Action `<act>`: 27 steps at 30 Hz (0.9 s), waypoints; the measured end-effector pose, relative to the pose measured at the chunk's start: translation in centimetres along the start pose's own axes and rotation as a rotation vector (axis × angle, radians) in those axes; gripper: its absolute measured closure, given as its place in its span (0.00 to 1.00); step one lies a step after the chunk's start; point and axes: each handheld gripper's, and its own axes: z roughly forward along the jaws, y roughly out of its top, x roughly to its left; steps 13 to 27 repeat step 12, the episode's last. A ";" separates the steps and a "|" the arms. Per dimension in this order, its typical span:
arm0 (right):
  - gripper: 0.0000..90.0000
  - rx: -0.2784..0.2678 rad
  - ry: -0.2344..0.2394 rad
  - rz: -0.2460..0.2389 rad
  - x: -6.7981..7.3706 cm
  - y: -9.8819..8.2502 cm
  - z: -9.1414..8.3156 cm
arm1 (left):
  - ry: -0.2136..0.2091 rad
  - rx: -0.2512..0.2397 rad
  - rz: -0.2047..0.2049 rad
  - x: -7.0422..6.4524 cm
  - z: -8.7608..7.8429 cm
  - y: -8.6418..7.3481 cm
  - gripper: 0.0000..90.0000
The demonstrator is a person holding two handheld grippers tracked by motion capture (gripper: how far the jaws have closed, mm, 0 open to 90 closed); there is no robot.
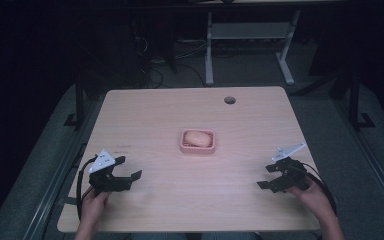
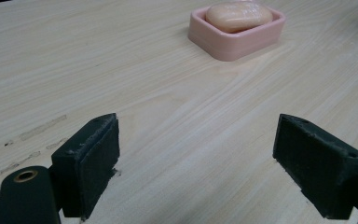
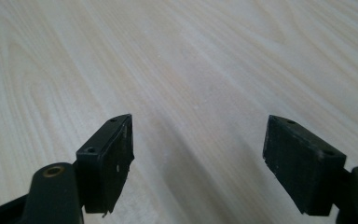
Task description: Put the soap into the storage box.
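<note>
A pink soap dish [image 1: 198, 148] sits at the middle of the wooden table [image 1: 155, 115], and a pale pink bar of soap [image 1: 197, 138] lies in it. The left gripper view shows the dish [image 2: 242, 39] and soap [image 2: 238, 15] ahead and to the right. My left gripper [image 1: 129, 169] rests at the table's near left, open, nothing between its jaws [image 2: 196, 161]. At the near right my right gripper [image 1: 266, 177] is open too, jaws wide over bare wood [image 3: 198, 161]. Both stand well apart from the dish.
A round cable hole [image 1: 229, 100] is near the table's far edge. Beyond the table are the white legs of another desk [image 1: 209, 50] and cables on the dark floor. A hand holds each gripper at the near edge.
</note>
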 end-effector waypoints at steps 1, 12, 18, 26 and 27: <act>0.27 -0.005 0.001 0.001 0.1 -0.1 0.0 | 0.000 0.000 0.000 0.0 0.0 0.0 0.16; 0.22 -0.095 -0.044 -0.007 2.7 -2.8 -0.6 | 0.003 0.010 0.006 -0.3 0.2 0.0 0.16; 0.22 -0.095 -0.044 -0.007 2.7 -2.8 -0.6 | 0.003 0.010 0.006 -0.3 0.2 0.0 0.16; 0.22 -0.095 -0.044 -0.007 2.7 -2.8 -0.6 | 0.003 0.010 0.006 -0.3 0.2 0.0 0.16; 0.22 -0.095 -0.044 -0.007 2.7 -2.8 -0.6 | 0.003 0.010 0.006 -0.3 0.2 0.0 0.16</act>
